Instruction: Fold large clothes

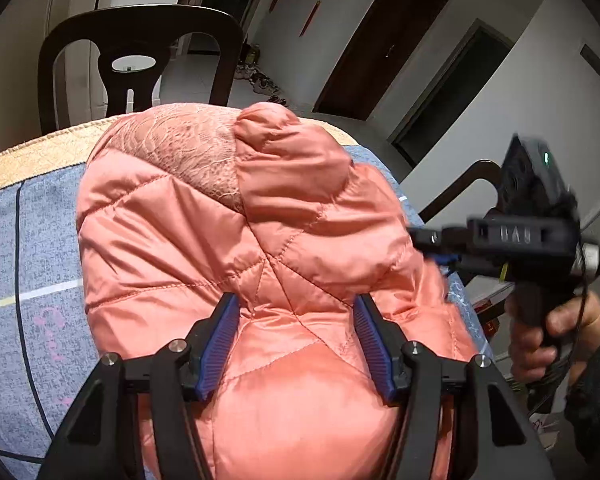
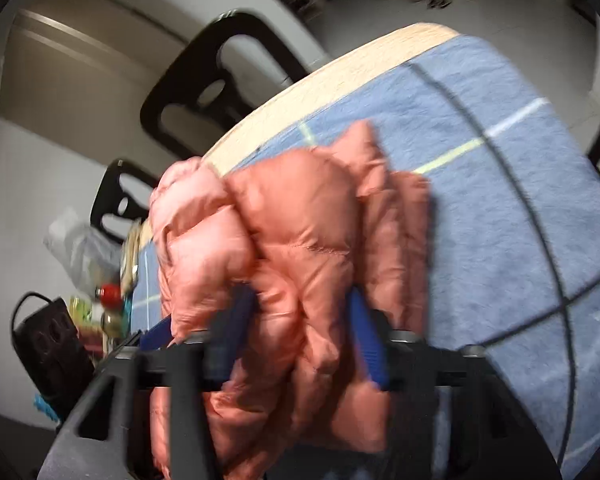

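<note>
Blue ribbed pads of the left gripper stand wide to either side of a swollen panel of the padded jacket. The fabric bulges up between them, yet neither pad visibly presses in, so I read these jaws as open around the cloth, not clamped. In the right wrist view the right gripper has its jaws much narrower, with a thick bunched fold of the jacket squeezed between the blue pads; that one has hold, though blur softens the edges.

Directly ahead of both tools, the jacket lies heaped on the blue blanket that covers the table, its long axis running away from the left gripper toward the far chair. The right gripper sits at the garment's right edge, gripped by a hand, so the right side is the one ready to carry a fold; I judge the left must close first.

Smooth satin-like shell, salmon pink, quilted in diamond stitching and puffy. A lace panel shows at the far end. Beyond, a cream border edges the blanket.
</note>
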